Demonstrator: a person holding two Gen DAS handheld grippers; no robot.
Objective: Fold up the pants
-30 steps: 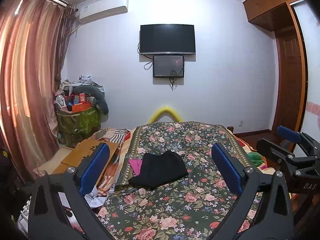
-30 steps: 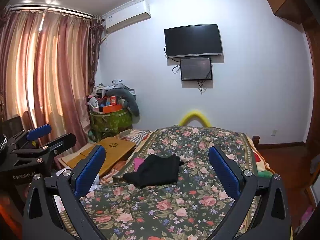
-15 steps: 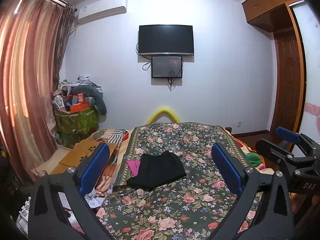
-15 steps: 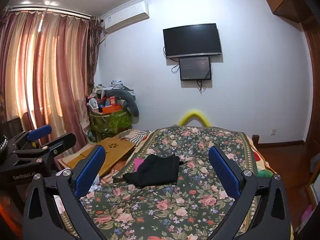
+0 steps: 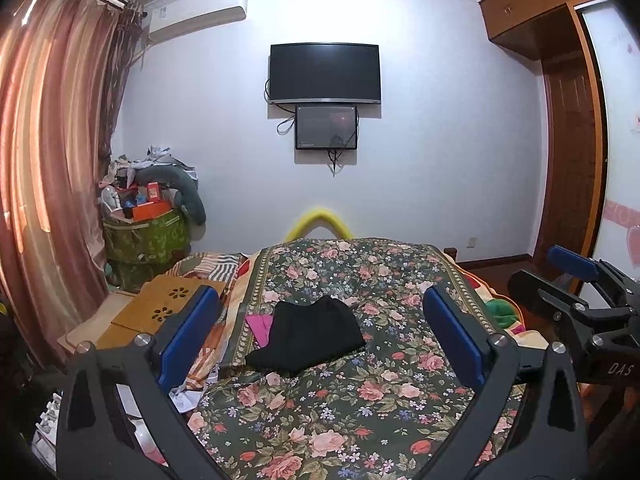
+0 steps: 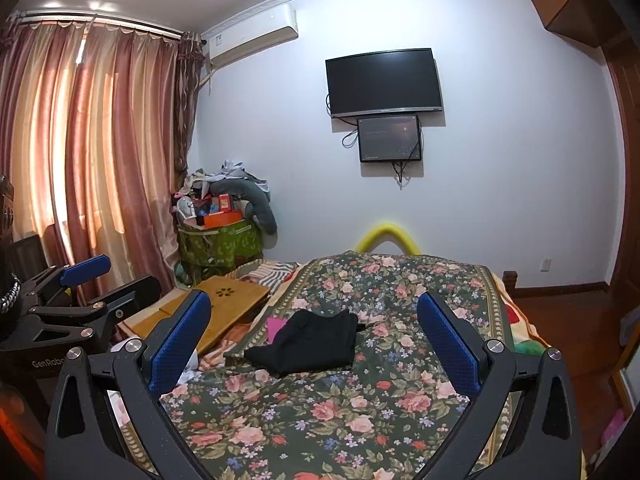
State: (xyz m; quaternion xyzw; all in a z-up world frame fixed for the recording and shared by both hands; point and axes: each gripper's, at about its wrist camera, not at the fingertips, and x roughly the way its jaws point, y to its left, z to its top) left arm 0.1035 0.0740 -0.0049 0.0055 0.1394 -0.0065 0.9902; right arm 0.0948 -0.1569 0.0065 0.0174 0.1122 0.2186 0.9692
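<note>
I have the left gripper raised above the near end of the bed, its two blue-padded fingers spread wide with nothing between them. The right gripper sits level beside it, equally wide apart and empty; from the left wrist view I see its black frame at the right edge, and from the right wrist view I see the left one at the left edge, so the two are side by side and apart. Framed between both sets of fingers, well ahead of them, the black pants lie in a compact bundle on the floral bedspread, toward its left side and about midway up the bed. A pink cloth pokes out from under their left edge. Left of the bed I make out a wooden folding table lying flat, and beyond it a green bag piled with clutter next to the pink curtains. On the far wall hangs a dark television with a smaller screen just beneath it.
</note>
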